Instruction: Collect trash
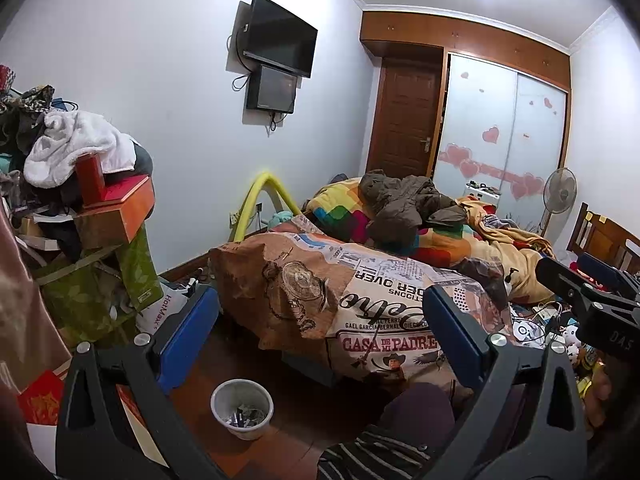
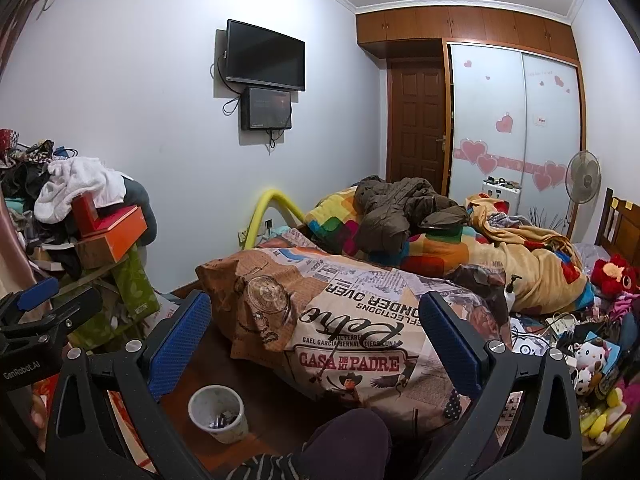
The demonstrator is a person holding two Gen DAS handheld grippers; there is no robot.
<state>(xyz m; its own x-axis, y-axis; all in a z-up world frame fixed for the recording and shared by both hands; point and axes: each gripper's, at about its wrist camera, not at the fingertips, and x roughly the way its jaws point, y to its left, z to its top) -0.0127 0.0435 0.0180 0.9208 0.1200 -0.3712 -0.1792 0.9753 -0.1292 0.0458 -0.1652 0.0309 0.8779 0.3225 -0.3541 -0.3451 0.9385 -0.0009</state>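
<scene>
Both my grippers are spread wide with nothing in them. The left gripper point(image 1: 320, 332) and right gripper point(image 2: 316, 336) are up at about knee level, pointing down the room. The trash bin point(image 1: 242, 408), a small white cup-shaped thing with scraps already in it, sits on the wood floor point(image 1: 276, 440) below and slightly left of both, nearer my left one I'd say. The bed's printed quilt point(image 1: 360, 312) crowds its right side and the clutter pile point(image 1: 80, 208) its left, so there's only a narrow floor strip. I can't pick out loose trash yet.
</scene>
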